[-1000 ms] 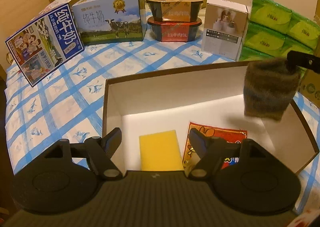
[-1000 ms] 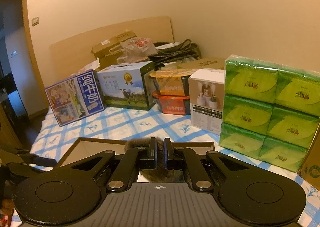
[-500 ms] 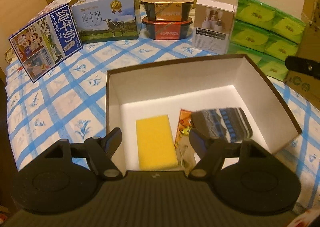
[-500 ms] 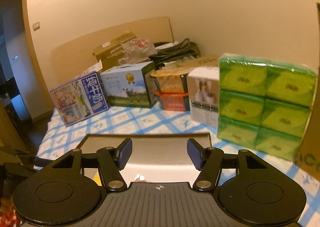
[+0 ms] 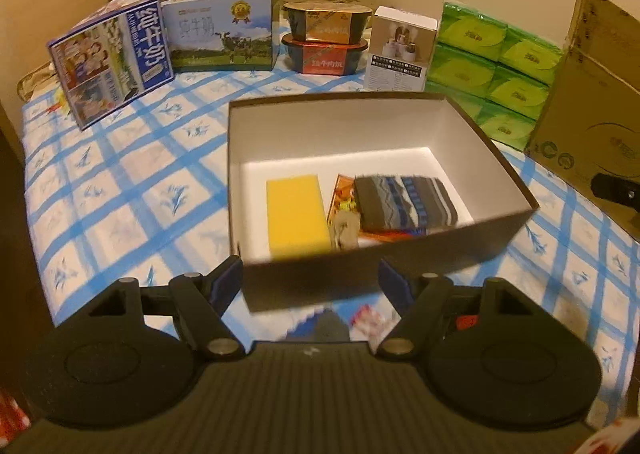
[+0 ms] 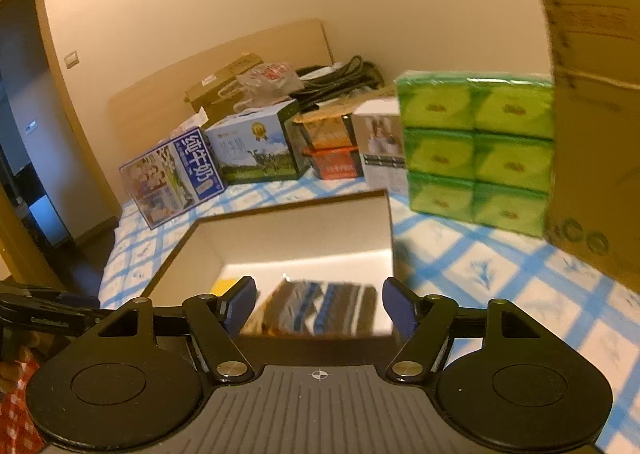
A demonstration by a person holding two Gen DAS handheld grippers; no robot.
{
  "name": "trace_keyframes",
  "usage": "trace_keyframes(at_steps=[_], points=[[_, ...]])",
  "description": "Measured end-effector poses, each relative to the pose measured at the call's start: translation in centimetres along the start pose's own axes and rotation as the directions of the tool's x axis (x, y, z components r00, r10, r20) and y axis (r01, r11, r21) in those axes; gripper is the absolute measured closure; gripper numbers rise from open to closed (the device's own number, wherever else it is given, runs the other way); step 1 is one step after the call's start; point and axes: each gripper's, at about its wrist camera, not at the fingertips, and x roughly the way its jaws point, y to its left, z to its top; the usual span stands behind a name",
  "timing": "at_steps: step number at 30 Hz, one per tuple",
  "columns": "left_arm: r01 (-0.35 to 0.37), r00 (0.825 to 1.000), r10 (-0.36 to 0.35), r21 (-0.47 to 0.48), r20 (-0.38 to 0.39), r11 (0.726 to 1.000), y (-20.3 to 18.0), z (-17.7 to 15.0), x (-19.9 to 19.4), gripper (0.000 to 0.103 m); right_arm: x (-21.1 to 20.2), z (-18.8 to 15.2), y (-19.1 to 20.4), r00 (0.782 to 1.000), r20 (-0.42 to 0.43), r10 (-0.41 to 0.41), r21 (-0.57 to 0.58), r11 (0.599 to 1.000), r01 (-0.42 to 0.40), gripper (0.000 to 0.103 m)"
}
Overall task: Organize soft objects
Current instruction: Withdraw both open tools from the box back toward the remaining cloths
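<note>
An open cardboard box with a white inside stands on the blue-checked cloth. In it lie a yellow sponge, an orange printed packet and a striped grey-blue knitted sock that rests on the packet. My left gripper is open and empty, just short of the box's near wall. My right gripper is open and empty at the box's right side; the sock shows blurred between its fingers, lower down in the box.
Along the back stand two milk cartons, stacked food tubs, a white box and green tissue packs. A large brown carton stands at the right. Small colourful things lie near my left gripper.
My right gripper opened and let the sock drop into the box, then drew back to the right. My left gripper pulled back out of the box towards me.
</note>
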Motion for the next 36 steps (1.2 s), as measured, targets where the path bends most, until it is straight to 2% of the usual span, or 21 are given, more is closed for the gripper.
trace_keyframes(at_steps=[16,24,36], points=[[0.006,1.0,-0.006,-0.064,-0.003,0.998,-0.7,-8.0,-7.4,0.03,-9.3,-6.4,-0.9,0.996,-0.071,-0.057,0.105,0.992,0.064,0.026],[0.016,0.999,-0.018,-0.069,-0.031,0.997,-2.3,-11.0,-8.6,0.03,-12.3,-9.9,-1.5,0.987,-0.137,-0.083,0.141,0.985,0.103,0.025],[0.004,0.998,-0.009,-0.069,-0.064,0.998,-3.8,-14.2,-9.7,0.03,-14.2,-13.2,-1.1,0.975,-0.207,-0.084,0.17,0.978,0.121,0.025]])
